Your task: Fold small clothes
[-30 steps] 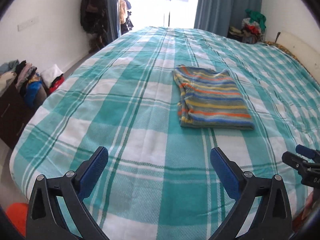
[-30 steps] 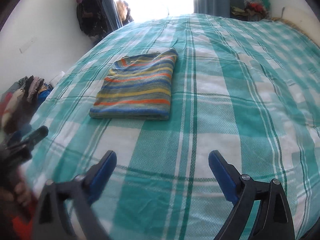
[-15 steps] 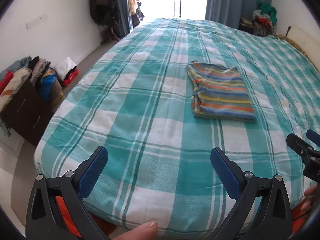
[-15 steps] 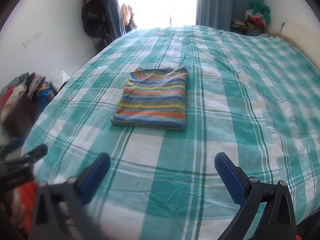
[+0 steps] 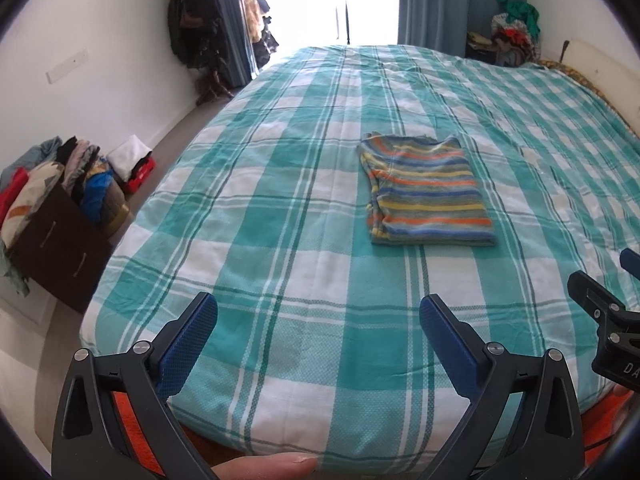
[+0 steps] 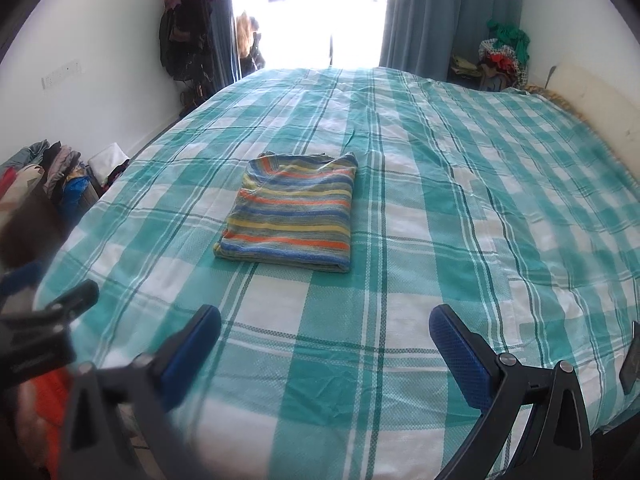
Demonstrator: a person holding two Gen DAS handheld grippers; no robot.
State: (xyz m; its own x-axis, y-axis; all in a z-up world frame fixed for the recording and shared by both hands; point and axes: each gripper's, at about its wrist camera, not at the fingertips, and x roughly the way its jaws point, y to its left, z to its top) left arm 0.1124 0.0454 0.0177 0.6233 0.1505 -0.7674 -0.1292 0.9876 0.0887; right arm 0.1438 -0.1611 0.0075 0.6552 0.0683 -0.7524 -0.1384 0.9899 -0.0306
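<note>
A small striped shirt [image 5: 426,192], folded into a neat rectangle, lies flat on the teal and white checked bed [image 5: 280,216]. It also shows in the right wrist view [image 6: 290,214]. My left gripper [image 5: 318,336] is open and empty, held above the bed's near edge, well short of the shirt. My right gripper [image 6: 326,344] is open and empty, also back at the near edge. The right gripper shows at the right edge of the left wrist view [image 5: 604,312]. The left gripper shows blurred at the left of the right wrist view [image 6: 44,312].
A dark box [image 5: 60,248] heaped with clothes stands on the floor left of the bed. More clothes hang by the bright doorway [image 5: 200,28]. A clothes pile [image 5: 514,36] sits in the far right corner. A headboard [image 5: 600,68] lines the right side.
Both grippers have pulled back and up from the bed, away from the folded shirt. The bed's near edge and the floor have come into view. The shirt has not moved.
</note>
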